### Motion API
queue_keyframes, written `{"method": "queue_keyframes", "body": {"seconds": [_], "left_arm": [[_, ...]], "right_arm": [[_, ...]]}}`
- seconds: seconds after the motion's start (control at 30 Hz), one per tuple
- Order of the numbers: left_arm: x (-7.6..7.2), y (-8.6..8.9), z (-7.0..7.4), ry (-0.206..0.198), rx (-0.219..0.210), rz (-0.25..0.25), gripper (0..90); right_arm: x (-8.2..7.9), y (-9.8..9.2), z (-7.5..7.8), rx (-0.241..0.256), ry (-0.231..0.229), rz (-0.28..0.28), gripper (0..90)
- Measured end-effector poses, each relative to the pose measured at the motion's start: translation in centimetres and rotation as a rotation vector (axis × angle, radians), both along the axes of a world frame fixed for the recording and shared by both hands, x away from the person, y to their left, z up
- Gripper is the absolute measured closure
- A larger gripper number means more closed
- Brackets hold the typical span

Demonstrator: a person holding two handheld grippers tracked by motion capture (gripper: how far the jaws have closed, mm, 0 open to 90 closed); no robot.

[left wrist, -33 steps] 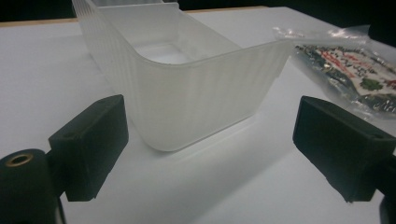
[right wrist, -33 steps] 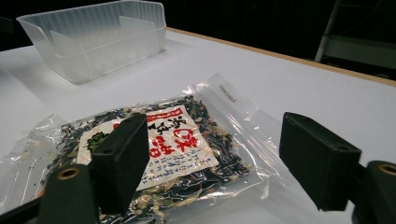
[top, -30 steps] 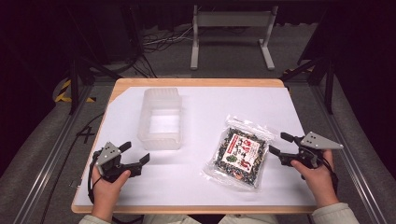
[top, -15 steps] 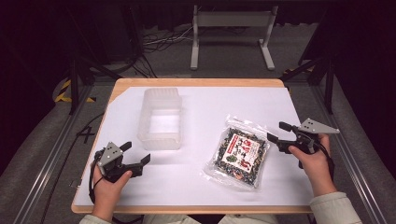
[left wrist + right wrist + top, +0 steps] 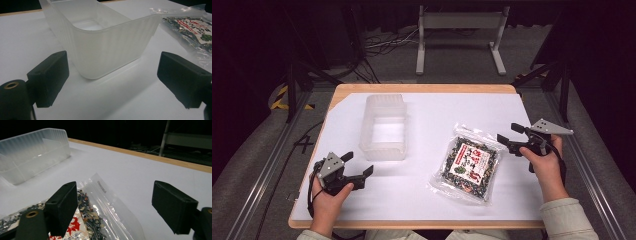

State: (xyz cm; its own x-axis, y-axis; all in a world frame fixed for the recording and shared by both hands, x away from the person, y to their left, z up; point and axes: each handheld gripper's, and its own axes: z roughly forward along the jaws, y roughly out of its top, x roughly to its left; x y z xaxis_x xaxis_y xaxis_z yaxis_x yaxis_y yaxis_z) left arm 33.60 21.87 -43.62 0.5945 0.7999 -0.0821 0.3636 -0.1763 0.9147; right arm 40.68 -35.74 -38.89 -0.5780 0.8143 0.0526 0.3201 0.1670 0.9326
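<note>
While the right hand-held gripper (image 5: 508, 138) hovers spread beside the snack bag (image 5: 467, 167) near the worktop's (image 5: 512, 107) right edge, left hand-held gripper (image 5: 358, 164) spread, empty, near front-left corner.

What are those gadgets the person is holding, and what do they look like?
Each hand holds a black two-jaw gripper: the left gripper and right gripper have blocky jaws, grey three-cornered plates on top and trailing black cables. The person wears pale long sleeves.
</note>
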Motion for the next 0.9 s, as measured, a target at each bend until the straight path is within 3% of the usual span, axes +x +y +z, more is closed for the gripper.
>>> {"method": "queue_keyframes", "body": {"seconds": [0.3, 0.53, 0.9], "left_arm": [[0.1, -0.3, -0.1, -0.009, -0.008, -0.007, 9.6], [0.1, -0.3, -0.2, -0.009, -0.015, -0.011, 7.7], [0.1, -0.3, -0.2, -0.007, -0.007, -0.014, 7.8]], "right_arm": [[1.6, -0.3, -1.7, -0.022, 0.078, -0.042, 15.3], [2.0, -0.4, -2.9, -0.032, 0.147, -0.027, 16.1], [2.3, -0.6, -4.2, -0.019, 0.233, 0.013, 29.0]]}}
